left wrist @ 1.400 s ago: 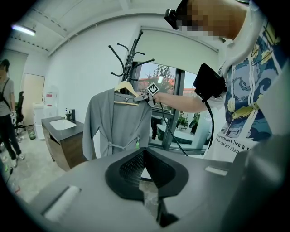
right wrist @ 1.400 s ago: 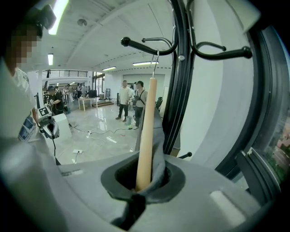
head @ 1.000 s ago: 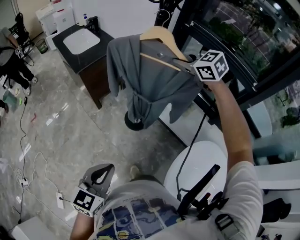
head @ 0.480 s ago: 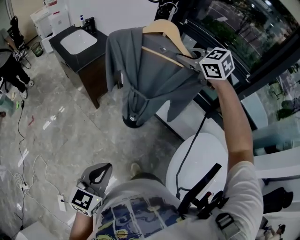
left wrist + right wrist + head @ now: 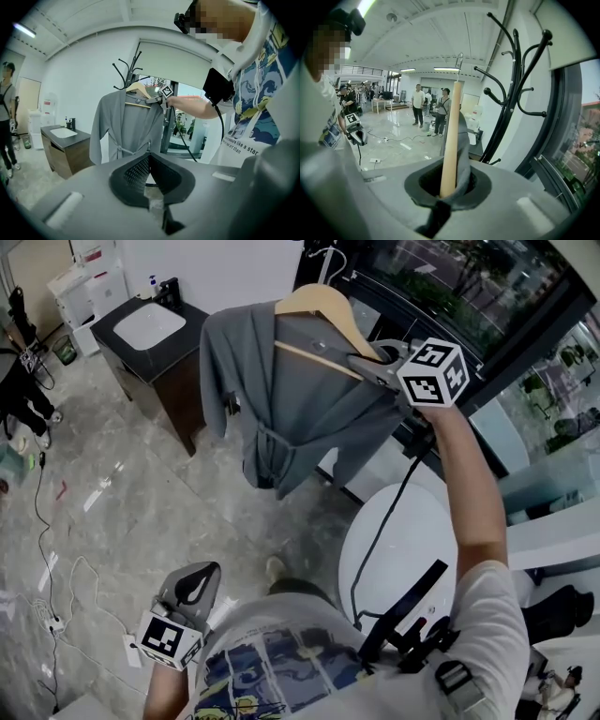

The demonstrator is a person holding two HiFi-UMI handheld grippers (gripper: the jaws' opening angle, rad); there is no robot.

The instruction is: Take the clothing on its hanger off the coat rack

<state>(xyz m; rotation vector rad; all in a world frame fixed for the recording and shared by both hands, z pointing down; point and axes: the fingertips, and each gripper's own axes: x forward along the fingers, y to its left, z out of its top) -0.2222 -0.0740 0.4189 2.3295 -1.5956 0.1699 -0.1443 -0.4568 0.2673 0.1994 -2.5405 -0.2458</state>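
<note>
A grey robe [image 5: 281, 399] hangs on a wooden hanger [image 5: 323, 307], held up in the air at arm's length. My right gripper [image 5: 375, 367] is shut on the hanger's near end, with robe fabric pinched in too. In the right gripper view the wooden hanger [image 5: 451, 136] and the robe [image 5: 464, 145] run up out of the right gripper [image 5: 449, 187]. The hanger's metal hook [image 5: 459, 61] stands apart from the black coat rack [image 5: 513, 93] on the right. My left gripper [image 5: 192, 592] hangs low by my side, shut, holding nothing. From it the robe [image 5: 124, 126] shows in front of the rack [image 5: 126, 70].
A dark vanity with a white sink [image 5: 150, 324] stands at the back left. A white round object [image 5: 403, 549] lies below my right arm. Cables [image 5: 47, 568] trail over the tiled floor. A glass wall [image 5: 487, 296] runs along the right. People [image 5: 417, 105] stand far off.
The robe on its hanger has shifted a little with my right gripper, and the rack's base below it no longer shows. My left gripper has barely moved.
</note>
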